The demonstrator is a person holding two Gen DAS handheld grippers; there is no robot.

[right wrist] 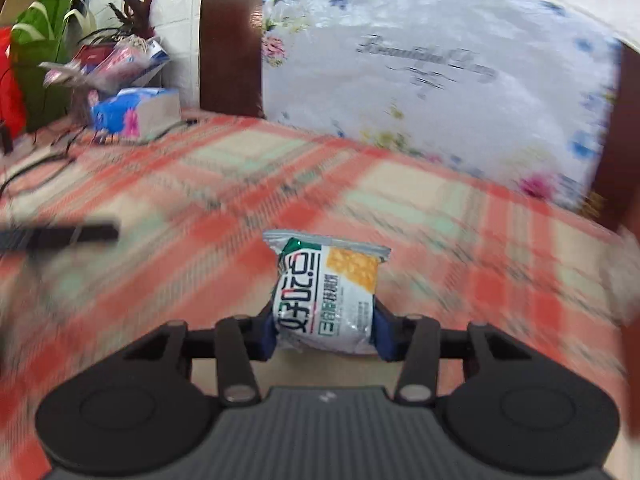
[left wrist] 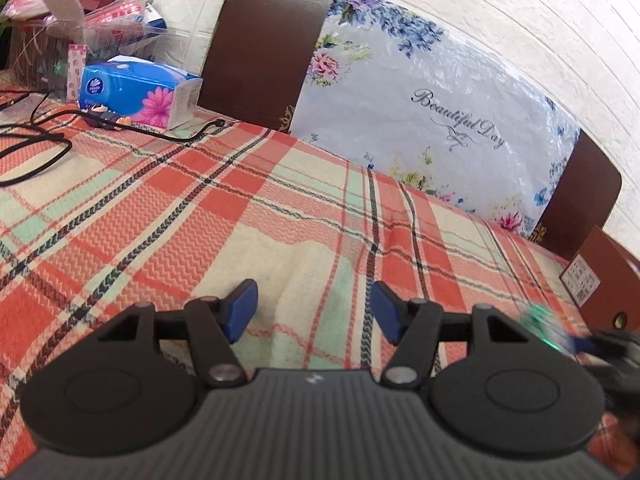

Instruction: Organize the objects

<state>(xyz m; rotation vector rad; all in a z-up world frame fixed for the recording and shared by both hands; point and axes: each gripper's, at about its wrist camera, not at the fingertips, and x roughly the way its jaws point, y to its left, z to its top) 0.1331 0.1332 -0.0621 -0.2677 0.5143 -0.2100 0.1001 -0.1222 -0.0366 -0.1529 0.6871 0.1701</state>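
A small snack packet (right wrist: 328, 292), silver and green with a yellow cracker picture, stands upright between the blue pads of my right gripper (right wrist: 326, 332), which is shut on its lower half above the plaid tablecloth (right wrist: 240, 184). The right wrist view is motion-blurred. In the left wrist view my left gripper (left wrist: 314, 312) is open, its blue pads (left wrist: 240, 310) wide apart over bare plaid cloth (left wrist: 280, 208) with nothing between them. At that view's right edge the packet shows as a green blur (left wrist: 540, 320) beside a dark gripper shape.
A blue tissue pack (left wrist: 136, 92) and black cables (left wrist: 48, 140) lie at the far left, with a cluttered basket (left wrist: 60, 20) behind them. Two dark chair backs (left wrist: 264, 48) and a floral plastic bag (left wrist: 420, 100) line the far edge. A brown box (left wrist: 604, 280) sits at the right.
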